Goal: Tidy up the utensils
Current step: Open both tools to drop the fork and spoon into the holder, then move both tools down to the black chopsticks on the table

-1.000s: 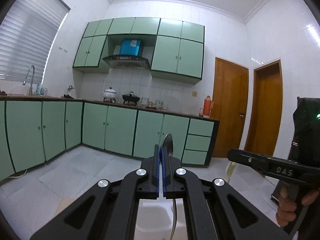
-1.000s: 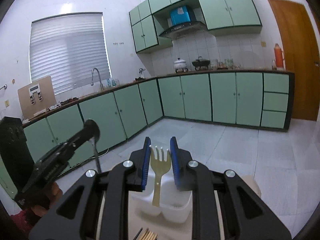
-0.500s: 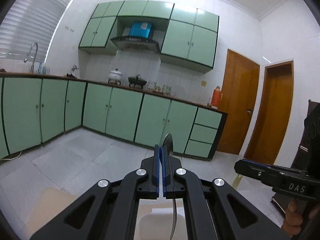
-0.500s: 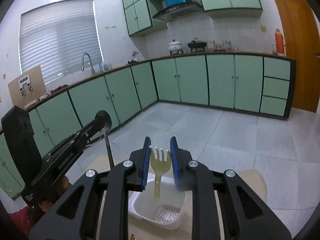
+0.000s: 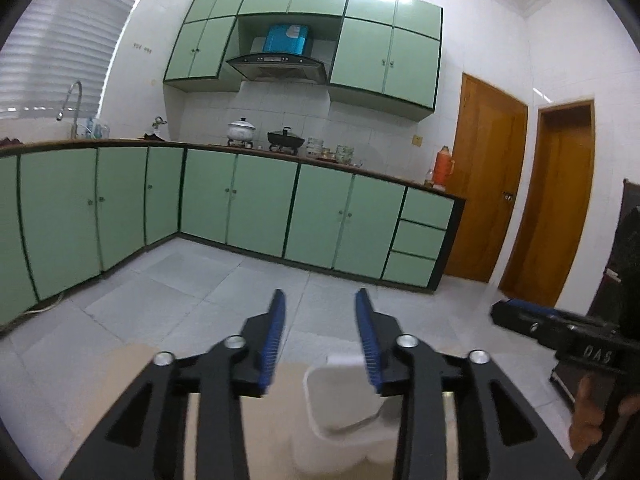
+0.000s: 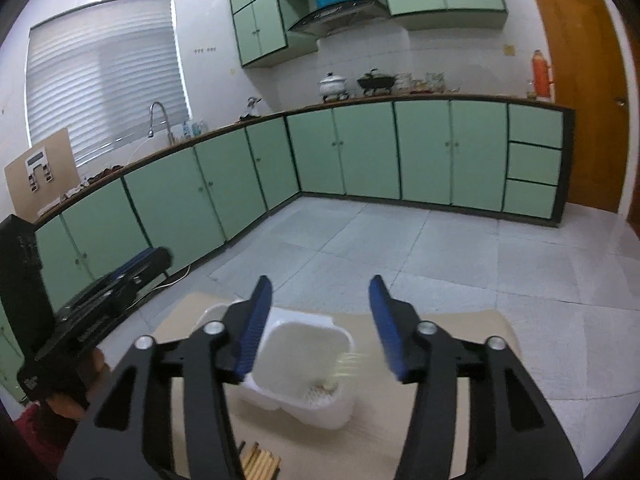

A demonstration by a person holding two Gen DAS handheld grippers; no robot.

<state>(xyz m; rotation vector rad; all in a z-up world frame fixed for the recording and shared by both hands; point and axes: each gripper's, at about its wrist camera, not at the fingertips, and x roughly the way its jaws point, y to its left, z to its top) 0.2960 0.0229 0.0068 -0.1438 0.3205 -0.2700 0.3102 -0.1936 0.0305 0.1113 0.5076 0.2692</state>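
My left gripper [image 5: 320,336] is open and empty above a white plastic utensil holder [image 5: 340,404] on a light table. My right gripper [image 6: 320,328] is open and empty above the same holder [image 6: 308,364]. A pale yellow fork [image 6: 340,372] lies blurred inside the holder's right side. The metal spoon is not visible. The right gripper shows at the right of the left wrist view [image 5: 560,328]. The left gripper shows at the left of the right wrist view [image 6: 104,296].
Wooden chopsticks [image 6: 260,460] lie on the table [image 6: 460,328] near its front edge. Green cabinets [image 5: 240,208] line the walls beyond a tiled floor. Two brown doors [image 5: 488,184] stand at the right.
Both grippers opened. The left let go of the spoon and the right let go of the fork, which dropped into the holder. Both views tilted further down.
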